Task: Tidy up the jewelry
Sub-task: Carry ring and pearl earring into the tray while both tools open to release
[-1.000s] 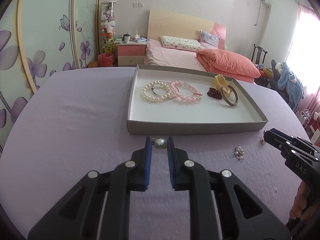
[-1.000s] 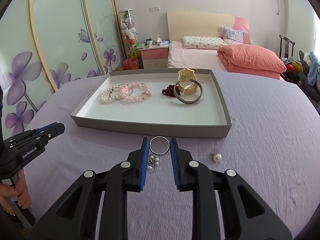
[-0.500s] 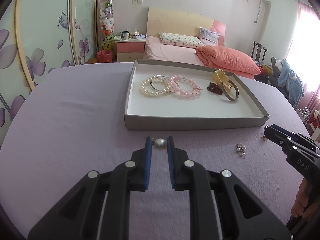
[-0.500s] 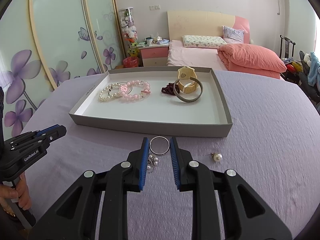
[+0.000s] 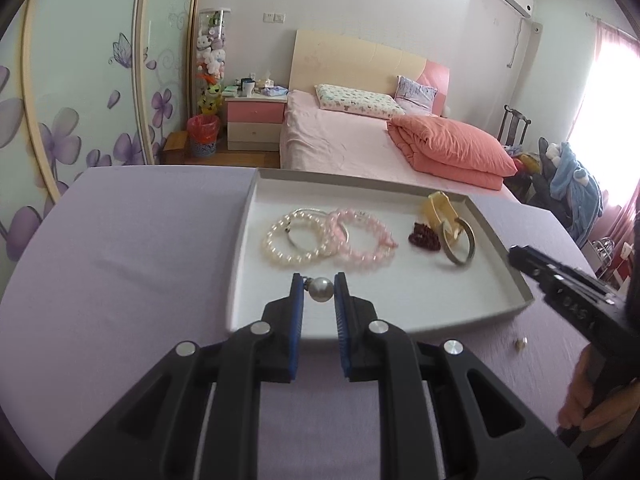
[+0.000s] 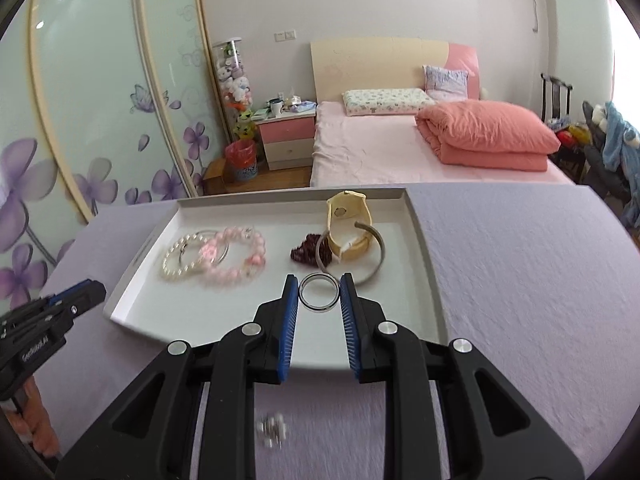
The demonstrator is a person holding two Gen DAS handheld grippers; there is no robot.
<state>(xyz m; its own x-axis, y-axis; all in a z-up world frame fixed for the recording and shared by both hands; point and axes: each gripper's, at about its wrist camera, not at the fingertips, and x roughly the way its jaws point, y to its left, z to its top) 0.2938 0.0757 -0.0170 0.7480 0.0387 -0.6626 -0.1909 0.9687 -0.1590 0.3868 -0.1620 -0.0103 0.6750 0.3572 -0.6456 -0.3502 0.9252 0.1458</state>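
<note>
My left gripper point(image 5: 319, 289) is shut on a pearl earring point(image 5: 321, 289) and holds it over the near part of the grey tray point(image 5: 516, 280). My right gripper point(image 6: 319, 298) is shut on a silver ring point(image 6: 319, 298), also over the tray point(image 6: 430, 280). In the tray lie a white pearl bracelet point(image 5: 288, 242), a pink bead bracelet point(image 5: 362, 240), a dark red bead piece point(image 5: 424, 236), a grey bangle point(image 5: 458, 240) and a cream box point(image 5: 440, 210). The right gripper also shows at the right edge of the left wrist view point(image 5: 516, 254).
The tray sits on a lilac tablecloth point(image 5: 120, 240). A small pearl cluster point(image 6: 272, 430) lies on the cloth below my right gripper. Another small earring point(image 5: 520, 344) lies on the cloth right of the tray. A bed stands behind the table.
Both grippers have lifted and moved forward, from the cloth in front of the tray to above the tray's near part, each still holding its piece.
</note>
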